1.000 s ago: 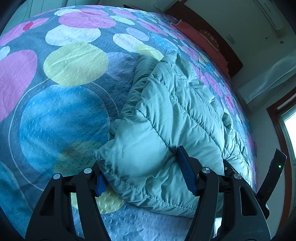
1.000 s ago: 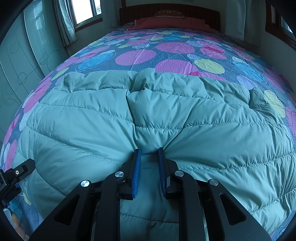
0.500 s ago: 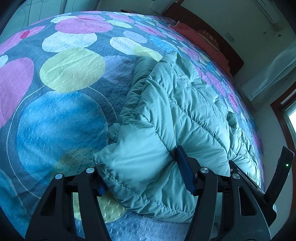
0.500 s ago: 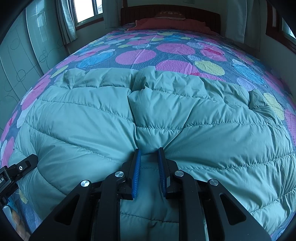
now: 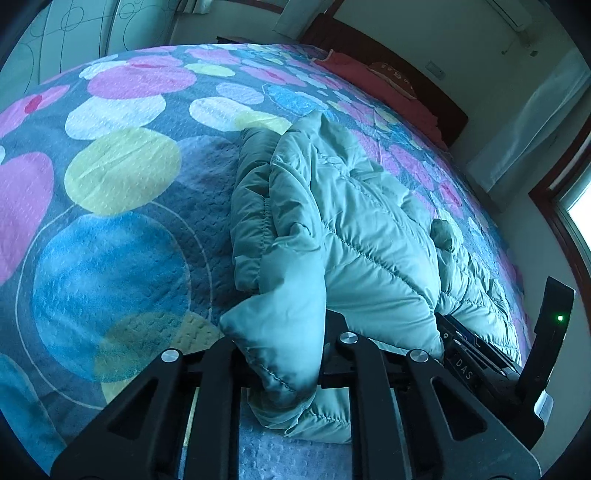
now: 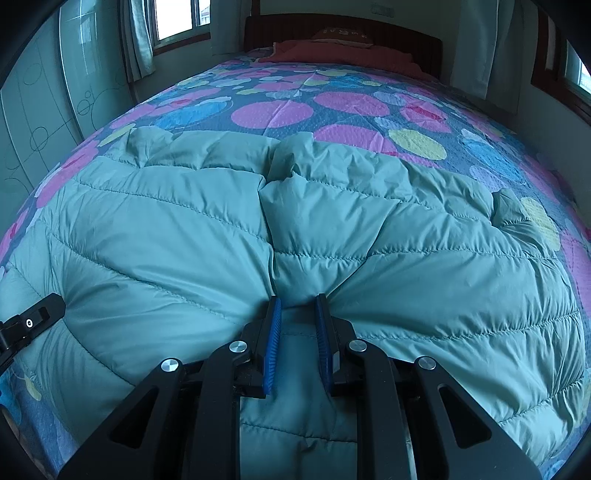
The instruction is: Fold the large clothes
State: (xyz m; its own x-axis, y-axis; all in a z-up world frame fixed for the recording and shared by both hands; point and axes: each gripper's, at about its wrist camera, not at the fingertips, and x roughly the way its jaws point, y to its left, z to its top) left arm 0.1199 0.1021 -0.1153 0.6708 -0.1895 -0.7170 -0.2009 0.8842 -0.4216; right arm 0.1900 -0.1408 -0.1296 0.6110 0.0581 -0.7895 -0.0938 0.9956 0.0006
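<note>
A large pale green quilted puffer jacket [image 6: 369, 236] lies spread on the bed. In the left wrist view its left end [image 5: 351, 236] is bunched and lifted. My left gripper [image 5: 284, 332] is shut on a corner of the jacket, and the fabric hides its pads. My right gripper [image 6: 297, 306] is shut on a pinch of the jacket's near edge at the middle; its blue pads [image 6: 273, 343] show on either side of the fabric. The right gripper's body also shows in the left wrist view [image 5: 491, 362].
The bed has a bedspread [image 5: 110, 177] with coloured circles. A red pillow [image 6: 332, 48] lies against a dark headboard [image 6: 343, 26] at the far end. Curtained windows [image 6: 177, 18] and a wardrobe [image 6: 40, 103] stand to the left.
My left gripper has closed on the jacket's corner and lifted it, bunching the left end. The right gripper has kept its hold and hardly moved.
</note>
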